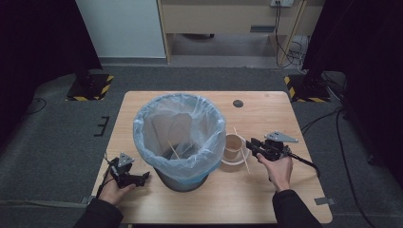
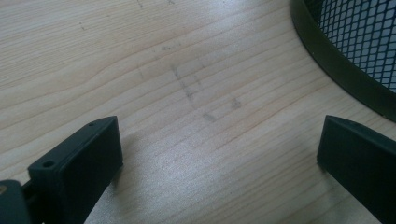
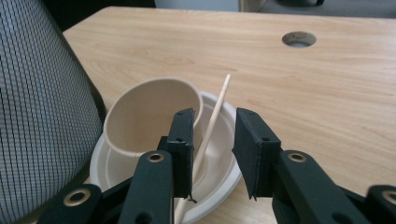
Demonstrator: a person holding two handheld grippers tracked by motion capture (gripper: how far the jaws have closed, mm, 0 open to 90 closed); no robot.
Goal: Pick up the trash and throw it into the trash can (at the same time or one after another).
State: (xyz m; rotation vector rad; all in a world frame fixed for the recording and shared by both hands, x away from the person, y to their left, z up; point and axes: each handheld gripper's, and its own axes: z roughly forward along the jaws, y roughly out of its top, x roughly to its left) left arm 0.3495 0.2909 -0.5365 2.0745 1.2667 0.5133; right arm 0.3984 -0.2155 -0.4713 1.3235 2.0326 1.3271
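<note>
A black mesh bin [image 1: 183, 180] with a pale blue bag liner [image 1: 142, 137] stands mid-table; a thin stick lies inside it. To its right a tan paper cup [image 1: 232, 145] sits tilted on a white paper plate [image 1: 233, 162], and a wooden chopstick [image 1: 246, 164] lies across the plate. My right gripper [image 1: 250, 144] is at the plate's right edge. In the right gripper view its jaws stand open on either side of the chopstick [image 3: 218, 105], beside the cup [image 3: 140, 116]. My left gripper [image 1: 144, 176] is open over bare wood by the bin's base [image 2: 327, 51].
A round cable hole [image 1: 238, 103] sits in the table's far part. The table edge [image 1: 228, 221] runs close to the person's forearms. Bare wood lies behind and to the right of the plate [image 3: 224, 161].
</note>
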